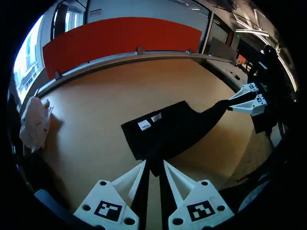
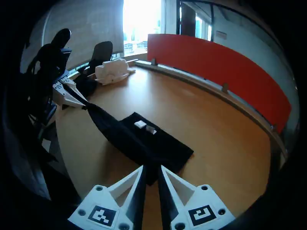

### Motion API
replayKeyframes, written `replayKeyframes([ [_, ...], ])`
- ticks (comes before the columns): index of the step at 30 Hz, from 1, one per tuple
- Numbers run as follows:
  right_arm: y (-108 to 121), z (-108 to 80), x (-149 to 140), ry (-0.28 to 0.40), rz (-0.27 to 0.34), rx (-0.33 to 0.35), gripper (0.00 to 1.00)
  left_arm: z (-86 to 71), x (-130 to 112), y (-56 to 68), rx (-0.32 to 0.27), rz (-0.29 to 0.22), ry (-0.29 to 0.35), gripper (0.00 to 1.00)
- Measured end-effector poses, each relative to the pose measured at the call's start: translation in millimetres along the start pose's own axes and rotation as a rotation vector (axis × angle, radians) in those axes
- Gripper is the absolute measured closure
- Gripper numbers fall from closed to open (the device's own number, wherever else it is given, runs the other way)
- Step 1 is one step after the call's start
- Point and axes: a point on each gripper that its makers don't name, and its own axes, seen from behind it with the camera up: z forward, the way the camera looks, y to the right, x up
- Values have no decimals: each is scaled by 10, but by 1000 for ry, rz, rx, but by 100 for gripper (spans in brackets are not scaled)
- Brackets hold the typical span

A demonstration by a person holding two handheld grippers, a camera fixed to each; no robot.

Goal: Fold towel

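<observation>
A wide, curved bench [image 1: 96, 99] of pale wood. A black towel [image 1: 169, 128] lies mostly flat on it just ahead of the left hand-held gripper [image 1: 155, 166], with two small white tags [image 1: 144, 125] on top. A crumpled white cloth [image 1: 35, 122] sits well off to that gripper's left, at the bench's edge. A red partition [image 1: 122, 36] lines the far rim.

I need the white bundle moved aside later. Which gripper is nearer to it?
Left. The left gripper holds the black towel at the end towards the white bundle. The right gripper holds the opposite end, farther away.
</observation>
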Motion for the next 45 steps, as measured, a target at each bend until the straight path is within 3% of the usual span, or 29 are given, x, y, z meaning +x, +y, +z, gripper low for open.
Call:
replayKeyframes([
  [8,141,212,-8,-23,29,-8,82,227,71,-106,7,-6,-3,84],
  [21,416,621,-61,-82,51,-12,82,701,161,-387,32,1,-29,84],
  [45,718,1096,-410,-189,118,-27,79,1342,74,-575,40,14,-89,82],
])
